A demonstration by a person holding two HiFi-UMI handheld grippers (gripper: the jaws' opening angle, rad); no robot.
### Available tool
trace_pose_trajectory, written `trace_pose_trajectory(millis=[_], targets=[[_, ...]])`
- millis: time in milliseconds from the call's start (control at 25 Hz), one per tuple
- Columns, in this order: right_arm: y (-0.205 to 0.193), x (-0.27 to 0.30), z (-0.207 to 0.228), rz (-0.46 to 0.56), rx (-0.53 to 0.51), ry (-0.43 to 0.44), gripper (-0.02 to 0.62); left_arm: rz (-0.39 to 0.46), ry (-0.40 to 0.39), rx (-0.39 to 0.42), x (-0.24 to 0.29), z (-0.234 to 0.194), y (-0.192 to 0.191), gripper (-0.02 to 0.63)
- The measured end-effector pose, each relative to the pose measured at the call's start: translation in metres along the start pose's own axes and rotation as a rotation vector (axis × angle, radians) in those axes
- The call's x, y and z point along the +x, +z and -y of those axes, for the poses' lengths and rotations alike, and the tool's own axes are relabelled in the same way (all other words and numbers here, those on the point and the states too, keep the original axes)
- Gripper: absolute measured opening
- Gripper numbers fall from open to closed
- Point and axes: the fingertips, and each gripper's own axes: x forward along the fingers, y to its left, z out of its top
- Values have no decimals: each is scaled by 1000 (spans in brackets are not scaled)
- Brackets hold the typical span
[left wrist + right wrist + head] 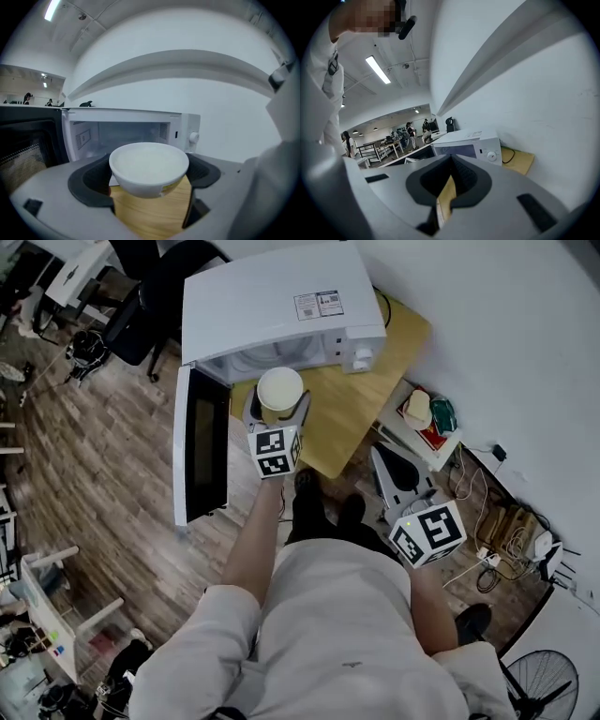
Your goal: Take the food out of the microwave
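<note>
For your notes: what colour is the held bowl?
The bowl is white; the left gripper view shows it best.

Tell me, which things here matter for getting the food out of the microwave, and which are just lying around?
In the job: white bowl, gripped by the left gripper; microwave, its door open; wooden table.
Lying about: floor fan; cables by the wall; black chair; the right gripper, shut and idle.

Upright white bowl (279,390), clamped in the left hand-held gripper (278,402) at upper centre, just outside the white microwave (272,306), whose door is open.
</note>
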Motion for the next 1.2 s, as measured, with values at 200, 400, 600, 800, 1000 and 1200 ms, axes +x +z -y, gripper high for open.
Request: trace_pose_trajectory(millis=[200, 400, 600, 800, 1000, 1200], targets=[[3, -20, -1, 3, -31, 55, 0, -4, 14, -1, -38, 31, 5, 460], [5, -30, -3, 14, -60, 119, 0, 10, 18, -12, -74, 56, 14, 460], [7, -39, -11, 23, -86, 173, 0, 22, 23, -33, -106, 75, 25, 460], [10, -50, -15, 39, -109, 208, 0, 55, 22, -48, -136, 96, 45, 460], [15, -58, -17, 57, -126, 224, 0, 80, 15, -58, -163, 115, 64, 460], [21, -63, -19, 70, -141, 230, 0, 99, 10, -71, -188, 130, 78, 460]])
